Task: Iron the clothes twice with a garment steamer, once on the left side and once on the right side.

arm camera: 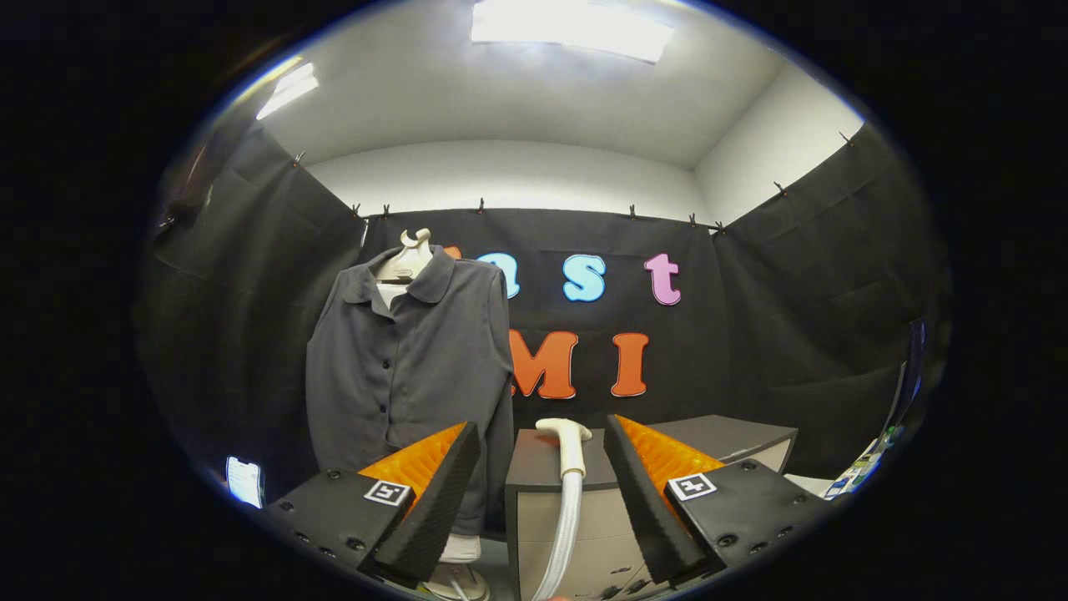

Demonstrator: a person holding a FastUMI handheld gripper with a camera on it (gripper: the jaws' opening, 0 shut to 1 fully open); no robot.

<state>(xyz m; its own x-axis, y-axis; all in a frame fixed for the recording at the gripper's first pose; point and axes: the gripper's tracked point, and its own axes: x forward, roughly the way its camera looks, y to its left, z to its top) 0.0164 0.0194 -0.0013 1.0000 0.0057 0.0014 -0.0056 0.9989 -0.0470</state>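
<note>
Standing spread apart and empty, the gripper [542, 492] frames the steamer head [566, 445] resting on the cabinet [709, 434], probably to grasp it, while the shirt [409, 367] hangs on a mannequin beside it.

The gripper [542, 509] has its two fingers spread wide apart, holding nothing. The steamer head [567, 442] sits between them at 12 o'clock, a bit ahead, on the near edge of a cabinet [717, 438]. Its hose [563, 526] hangs down the cabinet front, between the fingers. The cabinet runs back toward 1 o'clock. The shirt [409, 367] hangs on a stand at 11 o'clock, left of the cabinet, just beside it. The booth wall [776, 325] is behind them all.
</note>
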